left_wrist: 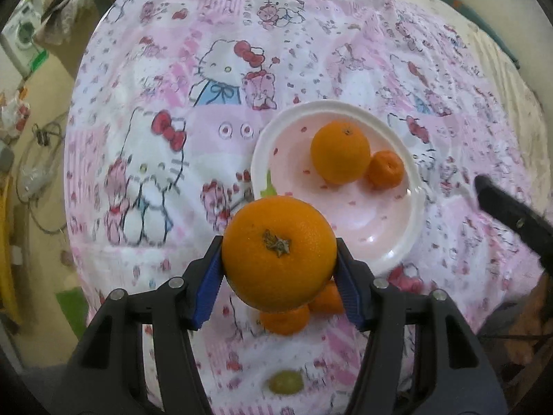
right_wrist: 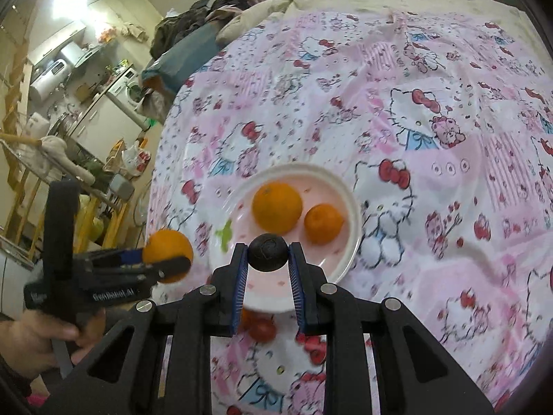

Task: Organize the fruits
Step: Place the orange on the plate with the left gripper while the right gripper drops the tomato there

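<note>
Left gripper (left_wrist: 279, 269): clamped on large orange (left_wrist: 278, 253), held short of plate (left_wrist: 413, 223), likely for deposit. Right gripper (right_wrist: 268, 263): closed on dark round fruit (right_wrist: 268, 252) over plate rim. Plate on bed holds orange (left_wrist: 340, 151) and mandarin (left_wrist: 385, 168), touching.
</note>
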Tool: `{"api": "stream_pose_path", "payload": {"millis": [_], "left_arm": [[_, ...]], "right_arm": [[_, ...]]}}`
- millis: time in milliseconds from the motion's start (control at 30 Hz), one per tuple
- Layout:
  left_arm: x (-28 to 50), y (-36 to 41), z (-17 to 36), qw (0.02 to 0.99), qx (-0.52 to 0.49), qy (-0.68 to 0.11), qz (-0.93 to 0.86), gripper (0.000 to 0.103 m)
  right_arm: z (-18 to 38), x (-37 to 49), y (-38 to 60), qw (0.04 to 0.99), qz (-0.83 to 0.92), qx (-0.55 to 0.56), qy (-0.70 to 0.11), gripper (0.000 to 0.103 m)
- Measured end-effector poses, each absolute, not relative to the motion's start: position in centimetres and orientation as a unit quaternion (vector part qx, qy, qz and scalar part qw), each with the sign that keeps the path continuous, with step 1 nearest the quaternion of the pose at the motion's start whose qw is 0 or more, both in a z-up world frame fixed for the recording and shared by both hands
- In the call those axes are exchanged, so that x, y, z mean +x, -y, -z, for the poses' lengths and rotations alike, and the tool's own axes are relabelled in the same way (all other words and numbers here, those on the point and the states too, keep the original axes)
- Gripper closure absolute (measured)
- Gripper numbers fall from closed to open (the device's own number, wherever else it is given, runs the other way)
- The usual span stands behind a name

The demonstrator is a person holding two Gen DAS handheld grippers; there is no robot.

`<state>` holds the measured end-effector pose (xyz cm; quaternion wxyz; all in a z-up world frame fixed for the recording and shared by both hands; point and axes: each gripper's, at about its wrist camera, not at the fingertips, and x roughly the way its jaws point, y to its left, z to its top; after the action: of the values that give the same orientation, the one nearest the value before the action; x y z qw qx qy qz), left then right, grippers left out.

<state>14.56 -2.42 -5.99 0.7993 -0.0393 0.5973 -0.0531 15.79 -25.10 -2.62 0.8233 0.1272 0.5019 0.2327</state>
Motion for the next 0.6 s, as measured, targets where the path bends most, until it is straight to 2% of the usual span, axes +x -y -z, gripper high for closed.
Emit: {"api": "stream_pose_path", "payload": {"millis": [600], "left_arm": [[20.8, 4.8, 10.2, 0.796, -0.004, -0.602, 0.061, 0.048]], "right_arm": [[7.2, 23.6, 25.0, 0.805, -0.217, 0.118, -0.539, 0.078]]}}
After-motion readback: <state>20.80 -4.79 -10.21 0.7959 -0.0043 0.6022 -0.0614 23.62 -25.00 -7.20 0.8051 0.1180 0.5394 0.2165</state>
